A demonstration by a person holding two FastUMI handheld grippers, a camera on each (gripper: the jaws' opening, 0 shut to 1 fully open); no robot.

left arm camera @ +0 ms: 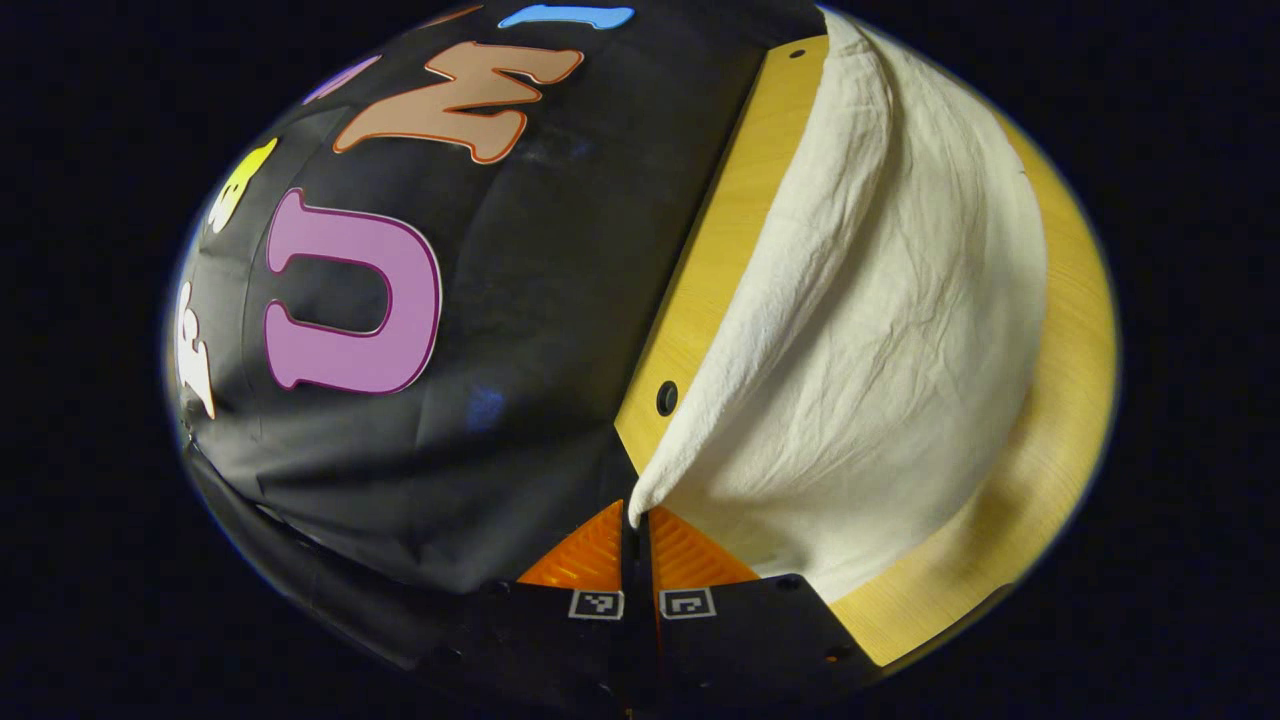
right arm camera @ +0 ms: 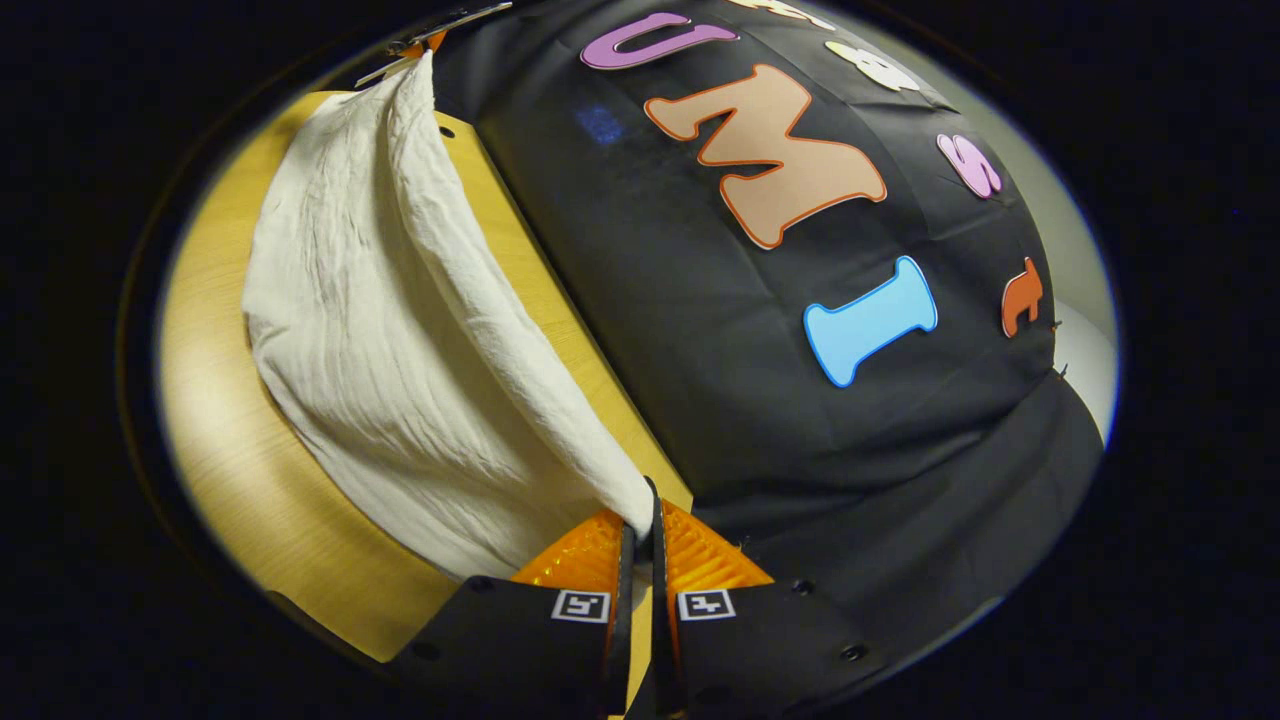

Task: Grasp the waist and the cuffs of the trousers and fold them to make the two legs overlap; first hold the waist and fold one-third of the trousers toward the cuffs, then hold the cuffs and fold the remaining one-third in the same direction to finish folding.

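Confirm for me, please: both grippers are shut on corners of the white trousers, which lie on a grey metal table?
Not quite: the table is light wood, not grey metal, as the left gripper view shows. Otherwise right: the left gripper and right gripper each pinch a corner of the white trousers.

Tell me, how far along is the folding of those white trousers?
Mid-fold, it seems. Done: each tongs has pinched an edge of the white trousers, the left tongs at one end and the right tongs at the other. In hand: that edge is raised off the wooden table, cloth draping down. Left: laying it over and finishing; which fold this is, I cannot tell.
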